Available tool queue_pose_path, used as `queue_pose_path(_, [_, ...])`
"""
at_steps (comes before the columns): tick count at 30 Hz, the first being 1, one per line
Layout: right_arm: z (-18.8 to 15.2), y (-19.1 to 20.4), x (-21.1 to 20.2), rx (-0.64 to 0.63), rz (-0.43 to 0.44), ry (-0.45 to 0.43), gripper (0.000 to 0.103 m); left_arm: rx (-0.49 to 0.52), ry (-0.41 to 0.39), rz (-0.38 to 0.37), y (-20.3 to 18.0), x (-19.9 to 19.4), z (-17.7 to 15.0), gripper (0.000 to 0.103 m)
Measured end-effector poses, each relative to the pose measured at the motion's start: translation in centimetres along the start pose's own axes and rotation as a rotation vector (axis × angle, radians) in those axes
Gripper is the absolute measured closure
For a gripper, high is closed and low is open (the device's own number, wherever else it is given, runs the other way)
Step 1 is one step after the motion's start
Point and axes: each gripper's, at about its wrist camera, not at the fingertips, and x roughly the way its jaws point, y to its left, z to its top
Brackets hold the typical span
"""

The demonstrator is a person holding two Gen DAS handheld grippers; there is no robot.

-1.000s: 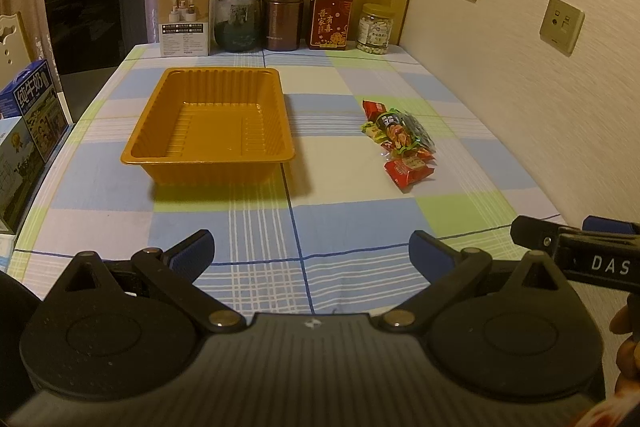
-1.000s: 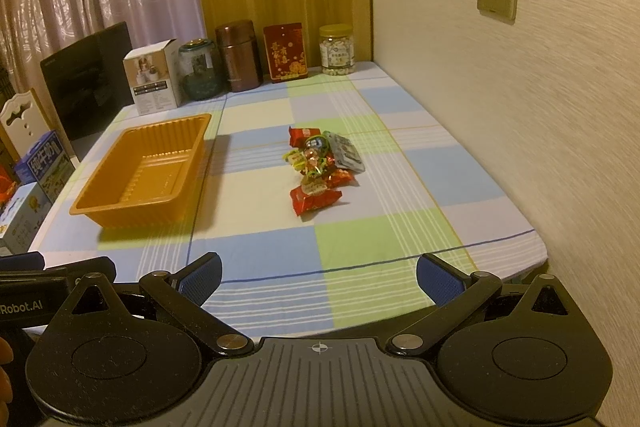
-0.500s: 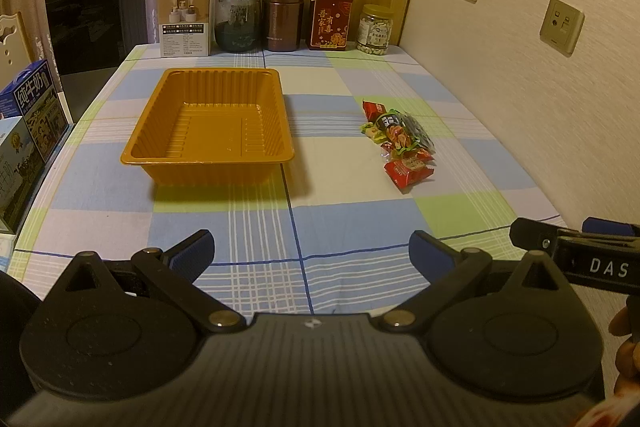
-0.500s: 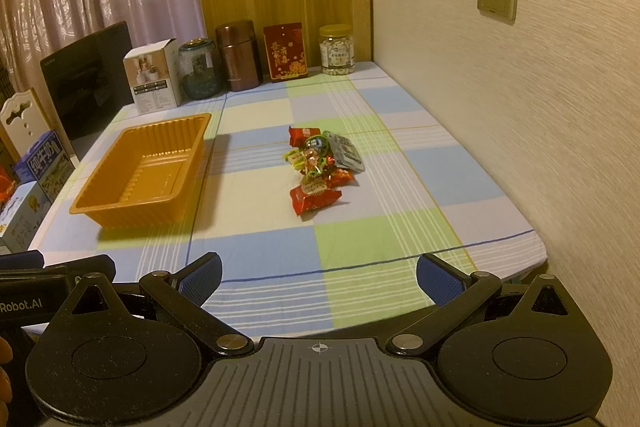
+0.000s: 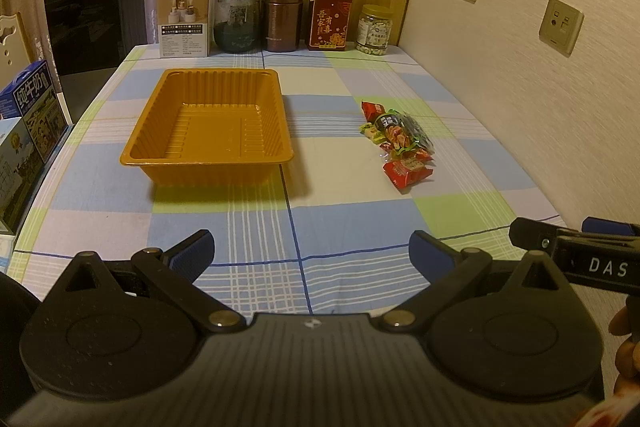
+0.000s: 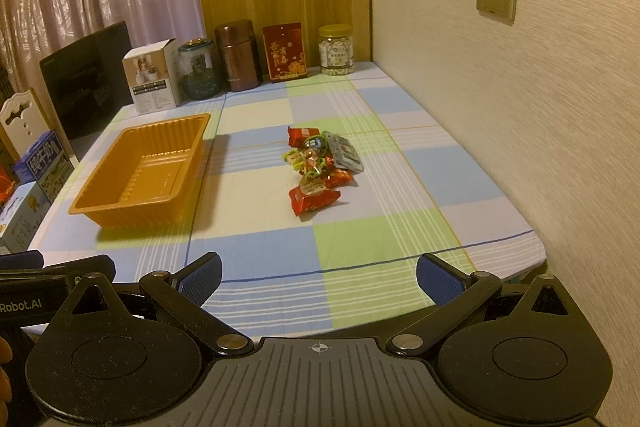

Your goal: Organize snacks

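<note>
Nothing has gone into the container yet, so by the look of it the whole job lies ahead. The left gripper (image 5: 310, 253) hangs over the near edge of the blue, green and cream checked tablecloth (image 5: 352, 239) with its blue-padded fingers spread wide and nothing between them; the right gripper (image 6: 318, 277) is likewise spread and empty, just beside it to the right. Ahead and a little left of the left gripper sits the shallow rectangular orange plastic tray (image 5: 208, 163), its ribbed floor bare. Ahead and to the right of that gripper, and nearly straight ahead of the right one, lies the small heap of wrapped snacks (image 6: 320, 167): red packets, a dark foil sachet and some green-and-yellow sweets, touching and overlapping one another. The nearest red packet (image 6: 314, 199) lies at the heap's front edge and looks the easiest first pick. The heap is well apart from the tray, so every piece remains to be carried across, most likely one at a time.
</note>
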Motion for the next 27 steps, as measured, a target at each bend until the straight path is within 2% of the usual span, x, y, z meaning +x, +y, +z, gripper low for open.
queue_pose_path(19, [-0.01, -0.12, 0.08, -0.001, 0.000, 0.002, 0.000, 0.002, 0.002, -0.005, -0.33, 0.21, 0.12, 0.000])
queue_pose_path(27, [0.12, -0.86, 0.04, 0.010, -0.009, -0.018, 0.000, -0.024, 0.008, -0.034, 0.04, 0.60, 0.36, 0.000])
